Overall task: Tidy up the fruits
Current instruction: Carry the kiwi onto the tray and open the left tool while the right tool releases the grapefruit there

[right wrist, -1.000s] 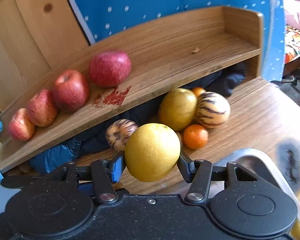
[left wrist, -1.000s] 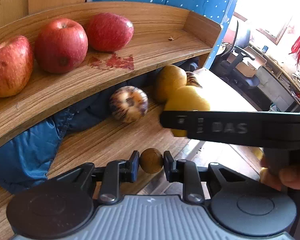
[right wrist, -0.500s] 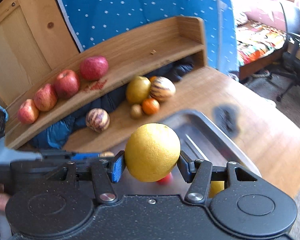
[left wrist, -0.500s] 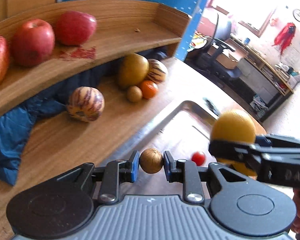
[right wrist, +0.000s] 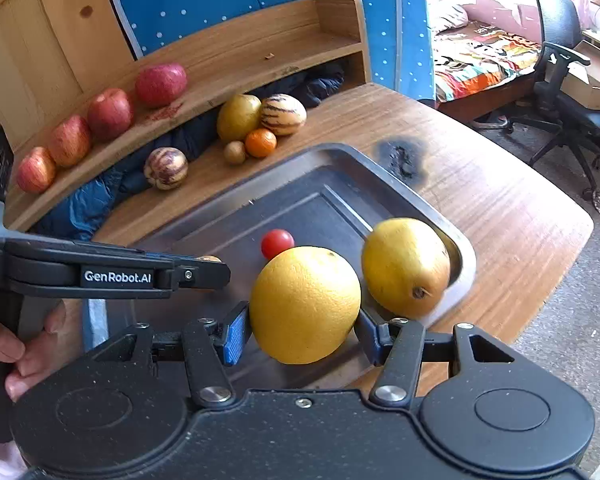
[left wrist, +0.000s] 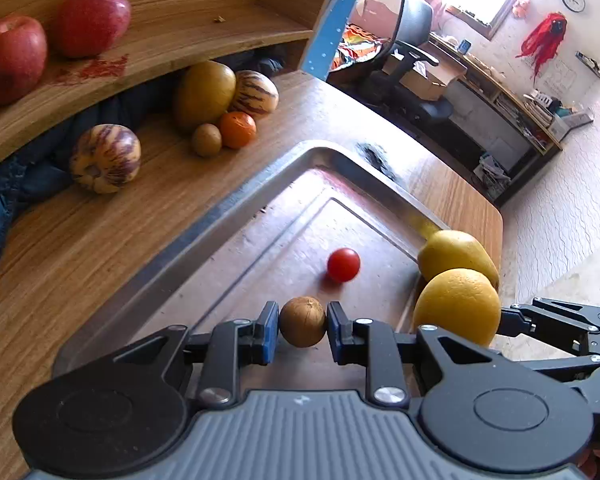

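Note:
My left gripper [left wrist: 302,322] is shut on a small brown round fruit [left wrist: 302,321] over the metal tray [left wrist: 236,200]. My right gripper [right wrist: 300,328] is shut on a large yellow orange [right wrist: 305,304], also over the tray [right wrist: 332,156], and shows at the right of the left wrist view, where the orange [left wrist: 456,306] hangs beside a yellow pear [left wrist: 456,254]. In the tray lie a cherry tomato [left wrist: 343,265] and that pear [right wrist: 404,266]. The left gripper's side [right wrist: 116,276] crosses the right wrist view.
Red apples [right wrist: 110,114] line a wooden shelf [right wrist: 236,60]. On the tabletop [right wrist: 480,200] behind the tray sit two striped melons [right wrist: 166,168], a yellow-green fruit [right wrist: 238,118], a mandarin [right wrist: 261,143] and a small brown fruit [right wrist: 235,152]. A hand [right wrist: 16,356] grips the left handle. Blue cloth [right wrist: 80,212] lies under the shelf.
Both grippers pulled back from the shelf and fruit pile to above the tray, each still holding its fruit. The orange came down close beside the pear.

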The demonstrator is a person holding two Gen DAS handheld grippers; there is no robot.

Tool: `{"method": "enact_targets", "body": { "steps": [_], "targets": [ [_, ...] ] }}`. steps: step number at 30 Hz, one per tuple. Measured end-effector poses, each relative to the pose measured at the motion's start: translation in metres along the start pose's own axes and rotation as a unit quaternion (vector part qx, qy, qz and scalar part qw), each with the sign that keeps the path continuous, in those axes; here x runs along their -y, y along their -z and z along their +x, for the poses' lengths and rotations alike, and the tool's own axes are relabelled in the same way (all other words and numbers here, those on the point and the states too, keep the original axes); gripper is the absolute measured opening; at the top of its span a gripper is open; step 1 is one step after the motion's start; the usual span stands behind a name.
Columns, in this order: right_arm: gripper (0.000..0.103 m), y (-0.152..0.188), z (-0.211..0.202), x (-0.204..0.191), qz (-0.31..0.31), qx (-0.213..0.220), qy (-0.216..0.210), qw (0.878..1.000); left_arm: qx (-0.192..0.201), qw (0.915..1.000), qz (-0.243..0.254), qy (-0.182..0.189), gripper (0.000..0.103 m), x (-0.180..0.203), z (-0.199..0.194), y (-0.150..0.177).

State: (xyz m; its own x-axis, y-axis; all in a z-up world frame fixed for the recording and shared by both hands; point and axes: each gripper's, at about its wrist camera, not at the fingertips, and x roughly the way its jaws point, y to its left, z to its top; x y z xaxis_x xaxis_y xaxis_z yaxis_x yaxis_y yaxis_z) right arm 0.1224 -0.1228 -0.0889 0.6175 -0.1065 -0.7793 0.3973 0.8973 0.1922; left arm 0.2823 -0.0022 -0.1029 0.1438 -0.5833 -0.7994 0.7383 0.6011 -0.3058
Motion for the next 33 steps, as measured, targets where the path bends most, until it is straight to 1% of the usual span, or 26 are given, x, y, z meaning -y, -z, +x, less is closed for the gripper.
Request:
{"method": "enact_targets", "body": {
  "steps": [5,11,19,21,25,27,29,30,32,33],
  "targets": [
    [0.057,0.005,0.002,0.000,-0.013,-0.001,0.009,1.000,-0.007,1.0000,0.005,0.003,0.028,0.010,0.003,0.003],
    [0.057,0.007,0.004,-0.002,-0.035,-0.002,0.012,0.999,-0.012,0.9999,0.001,-0.002,0.028,0.018,0.007,0.005],
    [0.058,0.006,0.015,-0.003,-0.059,-0.004,0.011,0.998,-0.016,0.9996,-0.008,-0.021,0.029,0.026,0.010,0.006],
    [0.058,0.007,0.016,-0.002,-0.063,-0.003,0.009,0.998,-0.019,0.9994,-0.012,-0.027,0.032,0.028,0.010,0.005],
    [0.059,0.009,0.013,0.001,-0.074,0.003,-0.001,0.997,-0.019,0.9985,-0.024,-0.045,0.042,0.032,0.006,0.008],
    [0.065,0.012,0.006,0.003,-0.077,0.012,-0.009,0.997,-0.018,0.9980,-0.029,-0.053,0.052,0.035,0.003,0.009],
    [0.072,0.014,-0.002,0.006,-0.076,0.019,-0.017,0.997,-0.010,0.9974,-0.031,-0.064,0.067,0.039,-0.003,0.012],
    [0.073,0.016,-0.006,0.008,-0.074,0.023,-0.020,0.997,-0.006,0.9969,-0.032,-0.072,0.070,0.040,-0.007,0.015],
    [0.077,0.020,-0.013,0.012,-0.071,0.026,-0.025,0.997,-0.003,0.9955,-0.038,-0.086,0.080,0.042,-0.013,0.019],
    [0.079,0.022,-0.017,0.014,-0.070,0.028,-0.028,0.997,-0.003,0.9947,-0.044,-0.093,0.082,0.042,-0.017,0.021]
  ]
}}
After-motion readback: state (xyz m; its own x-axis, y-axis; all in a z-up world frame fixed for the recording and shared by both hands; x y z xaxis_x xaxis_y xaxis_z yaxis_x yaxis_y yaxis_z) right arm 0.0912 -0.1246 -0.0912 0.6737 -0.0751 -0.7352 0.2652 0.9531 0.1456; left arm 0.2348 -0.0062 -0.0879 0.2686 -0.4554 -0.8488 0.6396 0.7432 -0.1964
